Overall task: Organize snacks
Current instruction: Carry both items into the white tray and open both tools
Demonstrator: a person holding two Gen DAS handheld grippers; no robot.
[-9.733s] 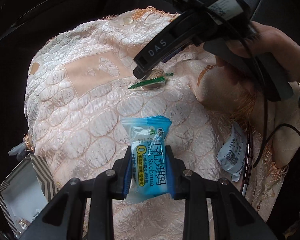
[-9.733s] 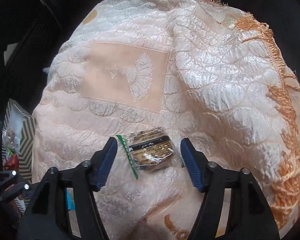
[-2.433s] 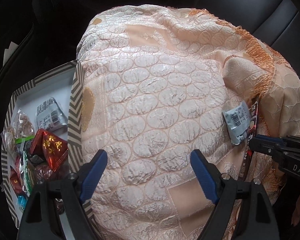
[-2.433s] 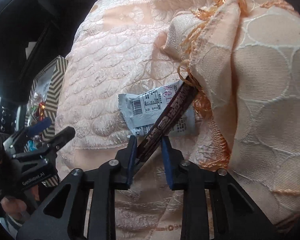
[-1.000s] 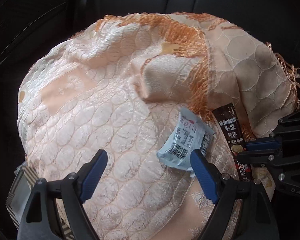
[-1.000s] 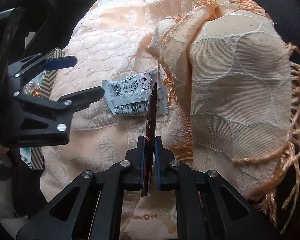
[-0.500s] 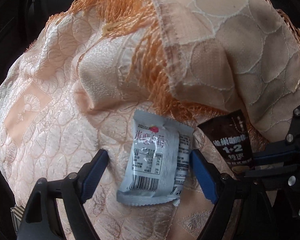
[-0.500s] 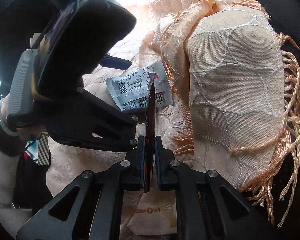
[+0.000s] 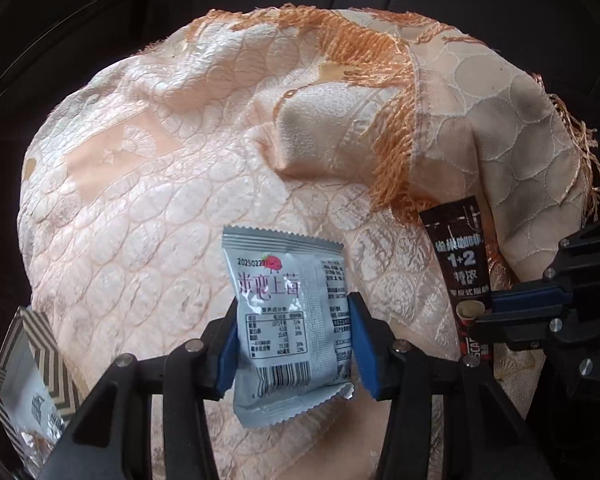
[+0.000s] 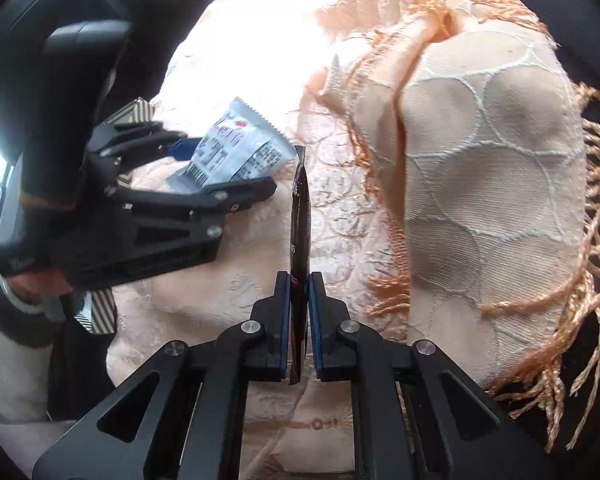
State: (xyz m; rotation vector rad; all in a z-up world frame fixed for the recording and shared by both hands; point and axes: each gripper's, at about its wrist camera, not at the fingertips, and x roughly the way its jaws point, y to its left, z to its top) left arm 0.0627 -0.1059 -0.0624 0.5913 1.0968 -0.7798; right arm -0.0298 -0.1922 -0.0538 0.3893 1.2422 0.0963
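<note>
My left gripper point(image 9: 292, 340) is shut on a silver-blue snack packet point(image 9: 288, 320) with a strawberry print and holds it above the peach cloth. The packet also shows in the right wrist view point(image 10: 236, 152), held in the left gripper point(image 10: 220, 168). My right gripper point(image 10: 299, 328) is shut on a dark brown coffee stick sachet point(image 10: 300, 220), held edge-on and upright. In the left wrist view the sachet point(image 9: 460, 256) stands at the right, pinched by the right gripper point(image 9: 484, 316).
A peach quilted cloth point(image 9: 160, 200) with orange fringe point(image 9: 380, 60) covers the seat, folded over at the right. A striped box point(image 9: 24, 380) with snacks sits at the lower left; its corner shows in the right wrist view point(image 10: 134, 110). Dark car seats surround.
My left gripper has closed on the silver packet and lifted it off the cloth. The right gripper still holds the coffee sachet, nearly unmoved.
</note>
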